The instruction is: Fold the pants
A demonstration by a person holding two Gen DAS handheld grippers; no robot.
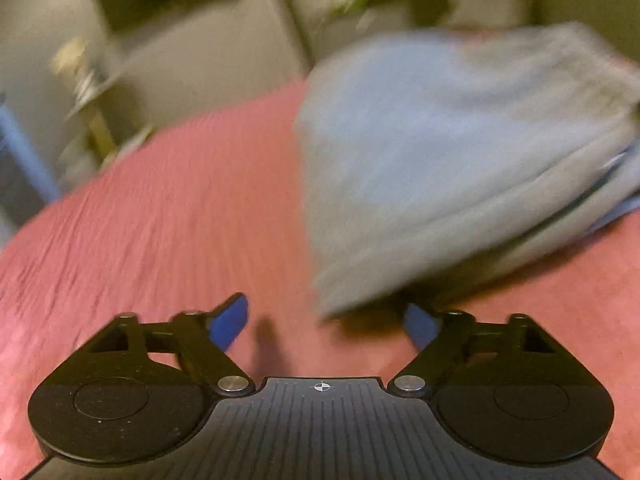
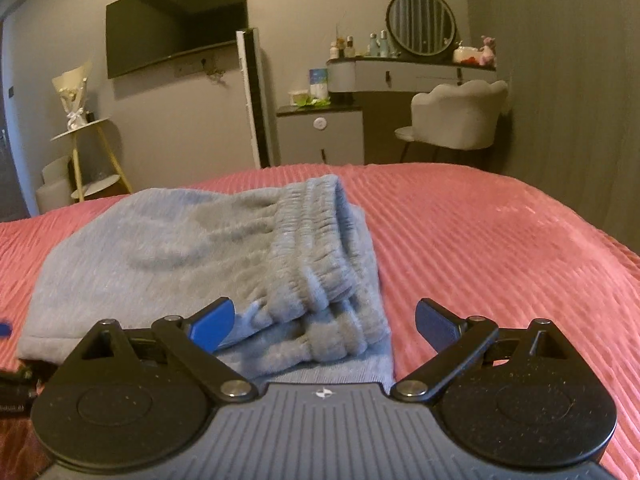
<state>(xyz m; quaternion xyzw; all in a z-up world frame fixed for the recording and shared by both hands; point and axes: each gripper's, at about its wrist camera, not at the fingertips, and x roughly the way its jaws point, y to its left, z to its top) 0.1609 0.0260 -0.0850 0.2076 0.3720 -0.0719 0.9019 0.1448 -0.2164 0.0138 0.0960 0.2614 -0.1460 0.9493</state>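
Light grey-blue pants (image 2: 208,248) lie folded in a stack on the pink ribbed bedspread (image 2: 480,240), the elastic waistband on top toward the right. My right gripper (image 2: 324,320) is open and empty just in front of the stack's near edge. In the left wrist view the picture is blurred; the pants (image 1: 440,160) fill the upper right. My left gripper (image 1: 324,322) is open and empty over the bedspread (image 1: 160,220), its right finger at the stack's near corner.
Beyond the bed stand a wall TV (image 2: 176,20), a tall white column (image 2: 252,96), a vanity with a round mirror (image 2: 420,22), a pale chair (image 2: 456,120) and a small side table (image 2: 86,128). A part of the left gripper (image 2: 6,328) shows at the far left.
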